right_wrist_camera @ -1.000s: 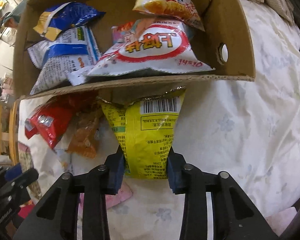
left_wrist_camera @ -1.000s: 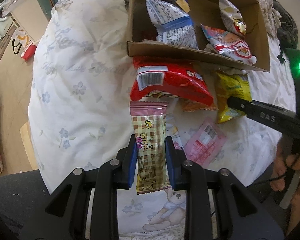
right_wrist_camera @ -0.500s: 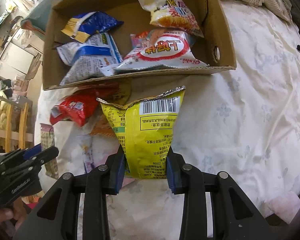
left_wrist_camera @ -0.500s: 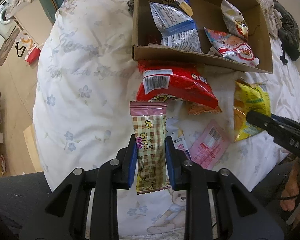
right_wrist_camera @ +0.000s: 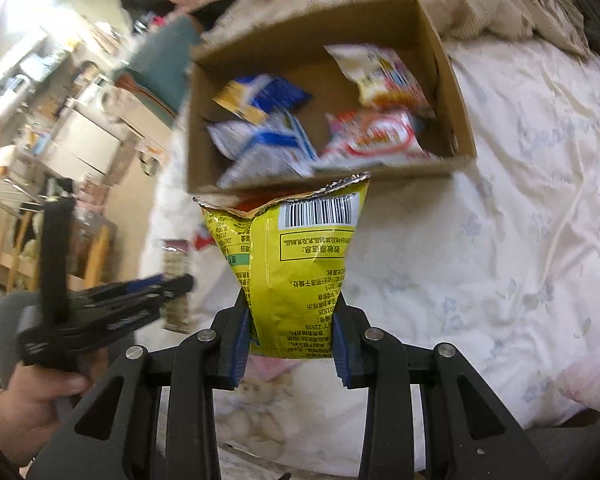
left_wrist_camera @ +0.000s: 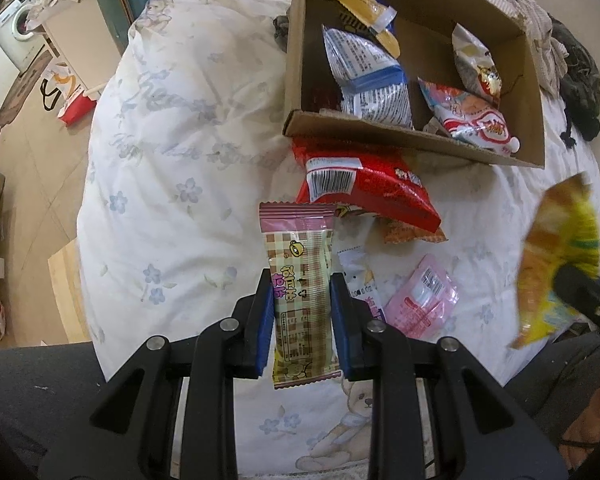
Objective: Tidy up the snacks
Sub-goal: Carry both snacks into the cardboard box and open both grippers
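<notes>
Over a white floral quilt (left_wrist_camera: 172,184), the left gripper (left_wrist_camera: 302,320) pinches a checked pink wafer packet (left_wrist_camera: 300,280) between its blue pads. At one o'clock from it lies a red snack bag (left_wrist_camera: 364,192), touching the front wall of the cardboard box (left_wrist_camera: 412,140) — several packets sit inside. At three o'clock the right gripper (right_wrist_camera: 292,340) clamps a yellow chip bag (right_wrist_camera: 296,264) — lifted clear of the quilt, just short of the box.
</notes>
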The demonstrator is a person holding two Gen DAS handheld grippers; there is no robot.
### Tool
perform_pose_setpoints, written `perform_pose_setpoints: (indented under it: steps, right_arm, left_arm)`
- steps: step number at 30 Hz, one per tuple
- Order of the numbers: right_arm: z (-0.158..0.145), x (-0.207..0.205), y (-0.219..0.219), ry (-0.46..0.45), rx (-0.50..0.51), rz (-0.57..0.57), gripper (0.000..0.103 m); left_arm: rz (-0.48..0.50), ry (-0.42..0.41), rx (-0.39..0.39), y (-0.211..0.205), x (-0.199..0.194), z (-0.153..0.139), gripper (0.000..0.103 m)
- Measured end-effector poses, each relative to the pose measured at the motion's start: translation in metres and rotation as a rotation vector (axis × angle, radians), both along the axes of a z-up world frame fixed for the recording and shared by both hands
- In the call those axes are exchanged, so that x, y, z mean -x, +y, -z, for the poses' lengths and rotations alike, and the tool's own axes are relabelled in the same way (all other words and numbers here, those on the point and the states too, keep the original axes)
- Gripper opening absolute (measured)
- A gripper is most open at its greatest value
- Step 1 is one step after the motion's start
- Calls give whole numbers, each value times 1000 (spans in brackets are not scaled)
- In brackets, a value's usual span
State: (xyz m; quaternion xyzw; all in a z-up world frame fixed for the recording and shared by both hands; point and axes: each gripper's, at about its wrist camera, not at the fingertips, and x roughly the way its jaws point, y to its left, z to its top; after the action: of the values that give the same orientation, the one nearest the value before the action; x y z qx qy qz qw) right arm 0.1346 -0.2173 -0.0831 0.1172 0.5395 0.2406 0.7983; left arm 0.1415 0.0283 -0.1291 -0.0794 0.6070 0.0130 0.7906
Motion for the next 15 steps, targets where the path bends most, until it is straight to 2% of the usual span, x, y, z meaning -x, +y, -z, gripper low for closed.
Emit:
perform_pose_setpoints:
  steps: [7,15]
  right_arm:
    - [-31,7,-10,-139,-105,65,35]
    - [-47,1,-28,-202,-145,160,35]
  left_arm:
    - [-16,-74,-19,4,4,-16,22]
    - [-42,-156,-3,12,-2,-45,22]
